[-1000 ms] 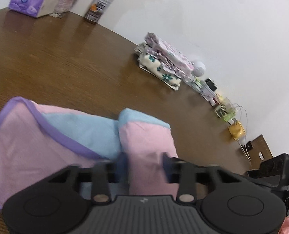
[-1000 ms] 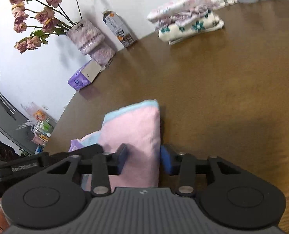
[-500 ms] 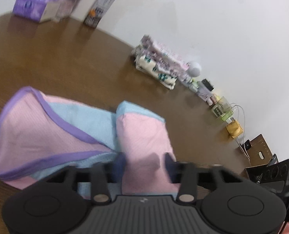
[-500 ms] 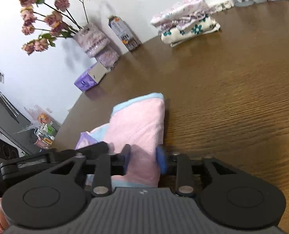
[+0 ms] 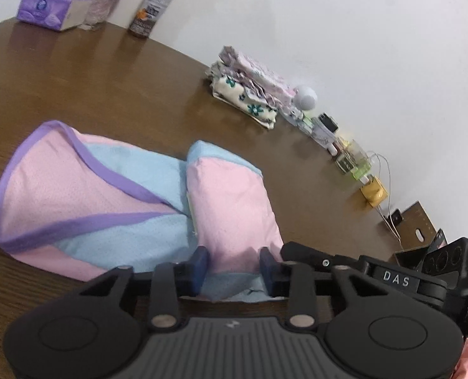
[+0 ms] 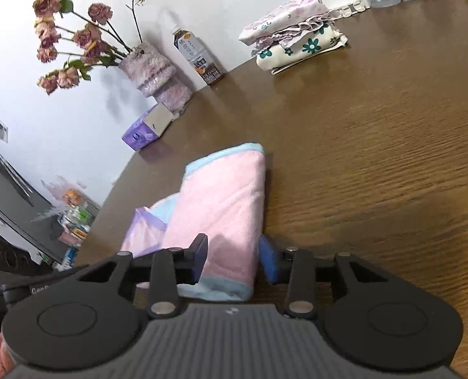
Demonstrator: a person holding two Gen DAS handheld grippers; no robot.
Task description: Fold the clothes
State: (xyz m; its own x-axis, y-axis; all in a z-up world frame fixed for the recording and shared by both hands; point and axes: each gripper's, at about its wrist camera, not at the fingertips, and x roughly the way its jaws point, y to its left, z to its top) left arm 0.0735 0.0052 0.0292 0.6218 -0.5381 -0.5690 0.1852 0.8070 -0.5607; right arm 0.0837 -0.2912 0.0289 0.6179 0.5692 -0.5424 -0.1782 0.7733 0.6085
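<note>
A pink and blue garment (image 5: 132,202) with purple trim was seen lying on the brown wooden table (image 5: 75,72), its right part already doubled over into a thick pink fold (image 5: 230,202) while the purple-edged opening lay spread to the left. The left gripper (image 5: 234,267) was set at the near end of that fold, its blue pads standing one at each side of the cloth with a little slack visible, so the jaws were judged to be parted rather than clamped. The right gripper (image 6: 234,260) was placed likewise at the near hem of the same fold (image 6: 224,208); its right pad stood just clear of the cloth edge, and no pinch was made out. The step in hand was taken to be a fresh grasp on the near edge for the next fold. It would be done well if both pairs of pads were closed squarely on all layers at once, the hem kept level between the two grippers, and the fold carried over low and evenly so that the layers beneath were not dragged. A stack of folded clothes (image 6: 294,38) by the wall was left well apart.
</note>
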